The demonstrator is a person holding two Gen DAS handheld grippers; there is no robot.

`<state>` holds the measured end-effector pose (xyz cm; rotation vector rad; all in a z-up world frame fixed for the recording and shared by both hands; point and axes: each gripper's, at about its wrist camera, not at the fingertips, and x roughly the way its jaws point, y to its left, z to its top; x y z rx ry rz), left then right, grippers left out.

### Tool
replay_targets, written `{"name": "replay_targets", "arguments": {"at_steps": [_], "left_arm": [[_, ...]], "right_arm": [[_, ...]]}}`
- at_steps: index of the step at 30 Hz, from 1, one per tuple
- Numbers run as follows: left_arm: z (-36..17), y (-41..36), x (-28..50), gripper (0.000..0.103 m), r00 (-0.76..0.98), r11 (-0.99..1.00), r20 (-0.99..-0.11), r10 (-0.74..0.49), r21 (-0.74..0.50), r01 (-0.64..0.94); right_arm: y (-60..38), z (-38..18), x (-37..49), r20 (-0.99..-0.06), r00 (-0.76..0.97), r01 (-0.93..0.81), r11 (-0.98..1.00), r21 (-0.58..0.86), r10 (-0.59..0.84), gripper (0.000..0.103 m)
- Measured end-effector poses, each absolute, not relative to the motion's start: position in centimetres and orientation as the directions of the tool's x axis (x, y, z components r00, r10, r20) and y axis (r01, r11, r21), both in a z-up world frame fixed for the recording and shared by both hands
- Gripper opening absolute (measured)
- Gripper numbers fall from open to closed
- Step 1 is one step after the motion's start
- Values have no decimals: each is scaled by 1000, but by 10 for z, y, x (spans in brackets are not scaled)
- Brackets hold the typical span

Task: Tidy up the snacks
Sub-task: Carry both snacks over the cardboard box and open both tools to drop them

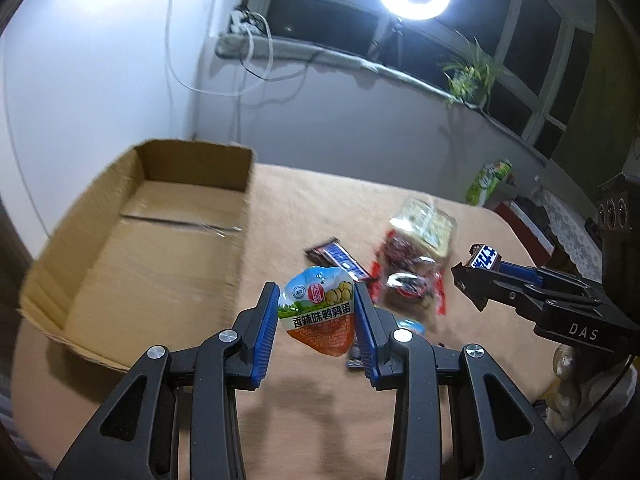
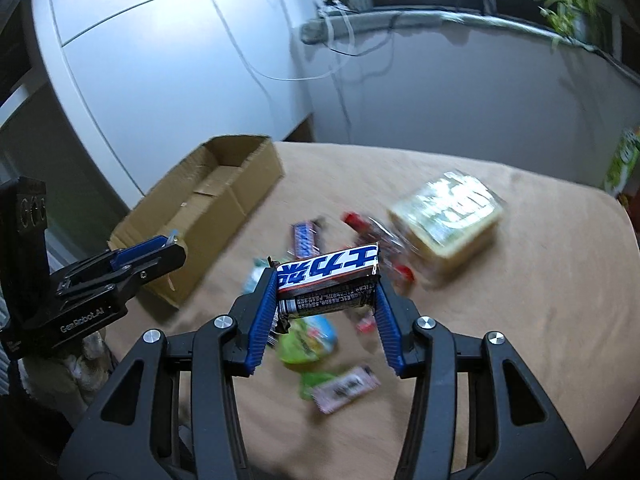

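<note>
Item 1, nearest: my left gripper (image 1: 316, 312), blue ribbed pads clamped on one small sealed plastic snack pouch with a blue, green and orange print (image 1: 320, 314), held clear of the tabletop.

Item 2: my right gripper (image 2: 327, 294), pads closed on one dark chocolate bar with a blue and white label (image 2: 330, 284). The bar's long axis runs crosswise between the jaws, its crimped ends poking out past both pads.

Item 3: loose snacks on the tan cloth-covered tabletop (image 2: 520, 320), mid-table. I count one more blue-labelled bar (image 2: 306, 236), one clear bag of red-wrapped pieces (image 1: 408, 280), one bulky clear pack of pale biscuits (image 2: 450, 216), one green packet (image 2: 306, 338) and one pink and white flat sachet (image 2: 346, 392). Blur may hide others.

Item 4, farthest: one open brown cardboard box (image 1: 132, 232) at the table's far left corner, nothing visible inside.

Governing relation: the box lies ahead and to the left of both grippers. The left gripper is the nearer; by my judgement its pouch goes in first, and the right must cross farther over the pile.
</note>
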<state>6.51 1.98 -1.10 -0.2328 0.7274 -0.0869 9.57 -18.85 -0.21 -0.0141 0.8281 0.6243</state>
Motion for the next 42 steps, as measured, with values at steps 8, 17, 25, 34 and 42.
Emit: {"name": "replay_targets", "arguments": {"at_steps": [8, 17, 25, 34, 42], "left_arm": [[-8, 65, 56, 35, 757, 970, -648, -83, -225, -87], [-13, 101, 53, 35, 745, 968, -667, -25, -201, -147], [-19, 119, 56, 36, 720, 968, -694, -14, -189, -163], [-22, 133, 62, 39, 698, 970, -716, -8, -175, -169], [-22, 133, 62, 69, 697, 971, -717, 3, -164, -172]], "right_arm": [[-126, 14, 105, -674, 465, -611, 759, 224, 574, 49], [-49, 15, 113, -682, 387, -683, 689, 240, 621, 49], [-1, 0, 125, -713, 317, -712, 653, 256, 626, 49], [20, -12, 133, -731, 280, -718, 641, 270, 622, 52], [14, -1, 132, -710, 314, -707, 654, 269, 631, 75]]}}
